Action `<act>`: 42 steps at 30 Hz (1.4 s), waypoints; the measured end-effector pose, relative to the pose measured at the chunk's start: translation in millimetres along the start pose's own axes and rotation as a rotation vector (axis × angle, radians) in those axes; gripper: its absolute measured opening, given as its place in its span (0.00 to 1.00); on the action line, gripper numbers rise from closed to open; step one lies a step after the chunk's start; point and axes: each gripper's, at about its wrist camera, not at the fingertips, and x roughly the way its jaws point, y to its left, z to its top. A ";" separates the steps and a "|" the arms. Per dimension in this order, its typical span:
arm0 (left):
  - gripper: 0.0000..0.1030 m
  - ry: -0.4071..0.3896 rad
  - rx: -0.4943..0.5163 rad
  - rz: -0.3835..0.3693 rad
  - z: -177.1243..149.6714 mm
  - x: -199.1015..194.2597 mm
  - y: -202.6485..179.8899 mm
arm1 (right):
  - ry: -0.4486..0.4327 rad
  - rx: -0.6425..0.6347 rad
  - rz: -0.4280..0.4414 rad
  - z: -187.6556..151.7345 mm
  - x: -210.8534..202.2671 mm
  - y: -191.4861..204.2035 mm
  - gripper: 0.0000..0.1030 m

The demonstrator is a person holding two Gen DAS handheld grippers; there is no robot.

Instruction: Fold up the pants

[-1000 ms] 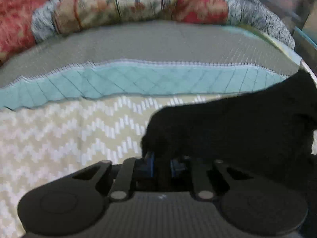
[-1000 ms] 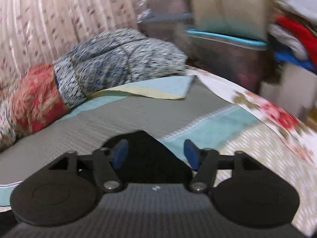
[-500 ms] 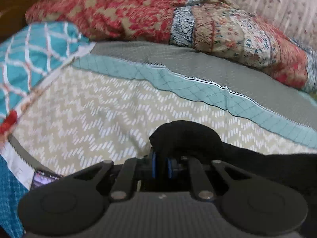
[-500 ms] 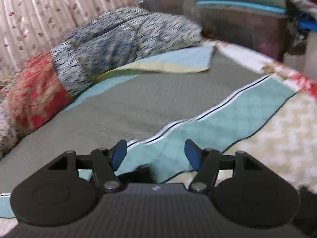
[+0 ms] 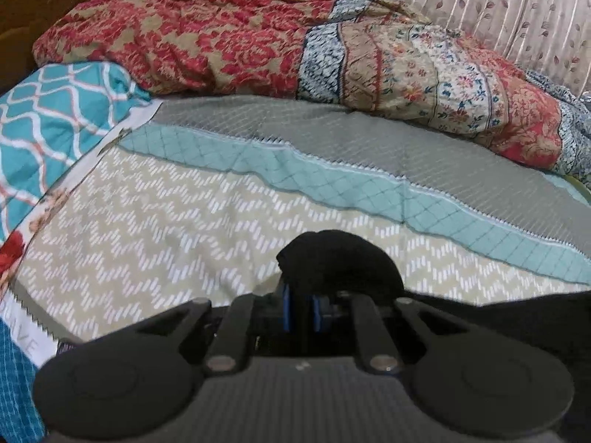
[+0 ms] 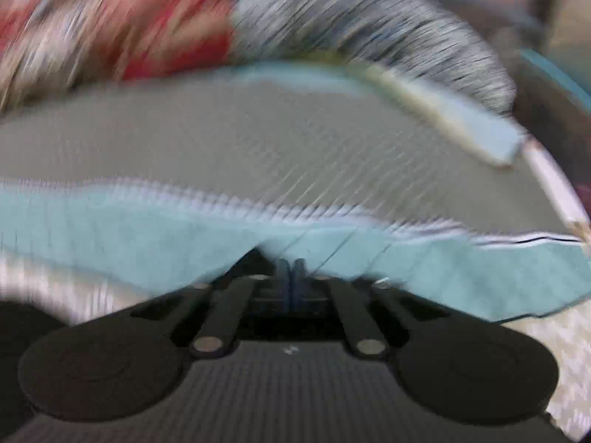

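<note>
The black pants lie on the patterned bedspread. In the left wrist view a bunched fold of them sticks up between my blue pads, and more black cloth runs off to the right. My left gripper is shut on that fold. The right wrist view is blurred by motion. My right gripper has its blue pads pressed together low over the bed. A bit of black cloth shows just left of the pads; whether it is pinched I cannot tell.
A crumpled red and floral quilt lies along the back of the bed, with a curtain behind it. A teal lattice cushion sits at the left. In the right wrist view the bed's edge runs at the right.
My right gripper has closed from wide open and swung quickly, blurring its view. My left gripper keeps its hold on the pants and has barely shifted.
</note>
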 end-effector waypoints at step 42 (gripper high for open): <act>0.59 0.031 0.140 0.008 9.7 63.9 -65.0 | -0.064 0.154 -0.029 -7.2 -33.3 -69.6 0.63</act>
